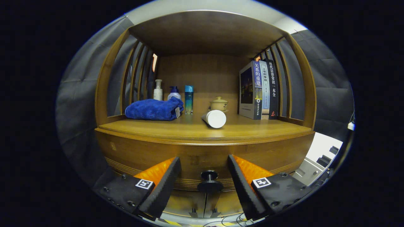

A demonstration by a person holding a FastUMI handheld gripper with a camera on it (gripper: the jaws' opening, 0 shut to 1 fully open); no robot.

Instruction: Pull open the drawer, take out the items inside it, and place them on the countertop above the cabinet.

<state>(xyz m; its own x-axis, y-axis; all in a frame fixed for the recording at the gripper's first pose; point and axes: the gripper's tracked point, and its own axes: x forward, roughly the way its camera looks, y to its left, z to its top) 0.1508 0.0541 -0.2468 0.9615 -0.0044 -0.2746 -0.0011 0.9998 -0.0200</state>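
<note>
A wooden cabinet fills the scene, with its countertop (176, 127) under an open shelf bay. The drawer front (195, 157) sits flush below the countertop's edge, and its dark round knob (209, 181) lies between my fingertips, slightly beyond them. My gripper (204, 164) is open, with a wide gap and nothing pressed between the fingers. On the countertop lie a folded blue towel (154, 109) and a white cylinder (214, 118) tipped on its side. The inside of the drawer is hidden.
Behind the towel stand a white pump bottle (158, 90), a blue-capped bottle (174, 92) and a tall teal bottle (188, 98). A small lidded cup (218, 103) sits at the back. Several upright books (260, 90) lean against the right slats. Grey equipment (318, 157) stands right of the cabinet.
</note>
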